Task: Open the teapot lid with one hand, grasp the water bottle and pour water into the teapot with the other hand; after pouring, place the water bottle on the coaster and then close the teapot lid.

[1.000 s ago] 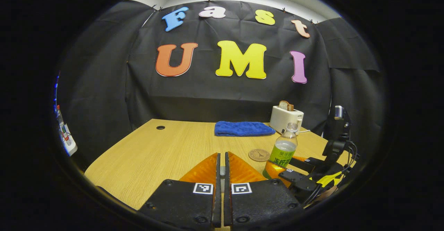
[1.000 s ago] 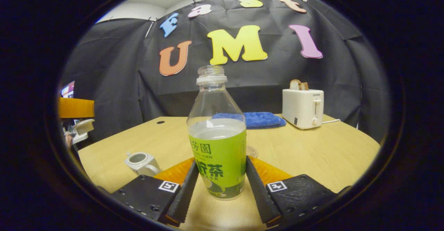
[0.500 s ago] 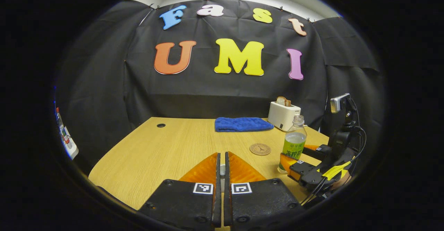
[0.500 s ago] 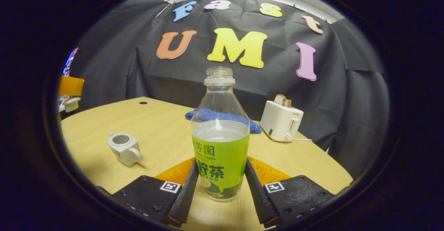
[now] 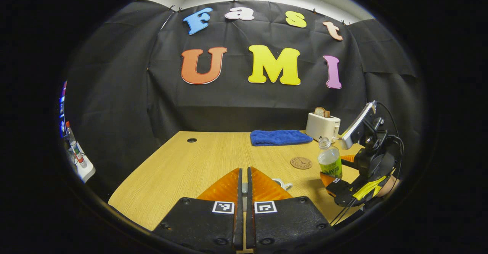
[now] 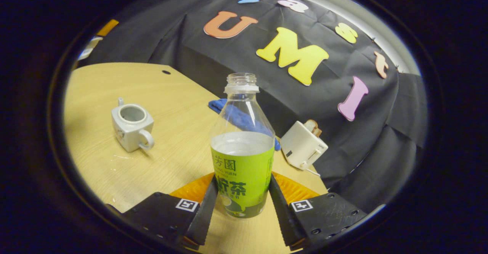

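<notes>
Rt tongs (image 6: pixel 243 212) grip 1 bottle (image 6: pixel 243 158); lt tongs (image 5: pixel 244 187) closed; 1 teapot (image 6: pixel 131 127), 1 coaster (image 5: pixel 300 163).

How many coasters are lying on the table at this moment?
1. The coaster lies flat on the table, in front of the blue towel and just left of the water bottle in the left gripper view. Others may be hidden.

bottle (image 6: pixel 242 147): clear, green label, uncapped, part full
teapot (image 6: pixel 131 127): white, lidless, on table
coaster (image 5: pixel 300 163): round, bare
</notes>
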Tool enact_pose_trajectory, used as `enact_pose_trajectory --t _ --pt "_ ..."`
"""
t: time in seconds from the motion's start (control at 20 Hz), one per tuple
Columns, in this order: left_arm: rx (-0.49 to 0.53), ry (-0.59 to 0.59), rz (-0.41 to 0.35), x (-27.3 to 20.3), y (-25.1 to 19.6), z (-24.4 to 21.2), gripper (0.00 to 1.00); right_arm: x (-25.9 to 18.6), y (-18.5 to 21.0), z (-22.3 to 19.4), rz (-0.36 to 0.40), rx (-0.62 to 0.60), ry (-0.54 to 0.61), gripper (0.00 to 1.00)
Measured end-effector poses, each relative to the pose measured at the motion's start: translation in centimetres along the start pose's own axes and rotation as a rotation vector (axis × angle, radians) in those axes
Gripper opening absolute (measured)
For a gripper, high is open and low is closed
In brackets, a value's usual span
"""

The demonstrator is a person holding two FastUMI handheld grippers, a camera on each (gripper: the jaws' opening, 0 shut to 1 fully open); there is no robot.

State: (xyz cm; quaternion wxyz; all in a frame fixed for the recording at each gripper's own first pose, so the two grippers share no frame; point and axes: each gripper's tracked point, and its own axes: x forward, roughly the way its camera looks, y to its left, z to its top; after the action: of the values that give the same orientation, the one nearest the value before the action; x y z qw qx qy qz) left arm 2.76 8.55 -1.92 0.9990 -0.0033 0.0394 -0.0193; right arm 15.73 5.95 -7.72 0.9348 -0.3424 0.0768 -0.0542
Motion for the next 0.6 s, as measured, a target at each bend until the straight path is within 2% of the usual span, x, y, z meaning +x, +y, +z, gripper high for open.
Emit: enact_pose_trajectory --t 0.2,0.4,0.6 --pt "-0.003 0.003 -0.001 -0.2 0.6 -0.1 0.05 -0.1 1.5 1.2 -0.035 -0.161 -0.021 0.73" --pt "-0.013 -0.008 -0.004 -0.6 0.8 0.3 0.05 0.2 1.7 2.2 -0.105 -0.364 -0.059 0.73" --pt "-0.01 -0.023 -0.005 -1.1 1.2 0.7 0.05 0.5 1.5 2.4 -0.149 -0.505 -0.067 0.73"
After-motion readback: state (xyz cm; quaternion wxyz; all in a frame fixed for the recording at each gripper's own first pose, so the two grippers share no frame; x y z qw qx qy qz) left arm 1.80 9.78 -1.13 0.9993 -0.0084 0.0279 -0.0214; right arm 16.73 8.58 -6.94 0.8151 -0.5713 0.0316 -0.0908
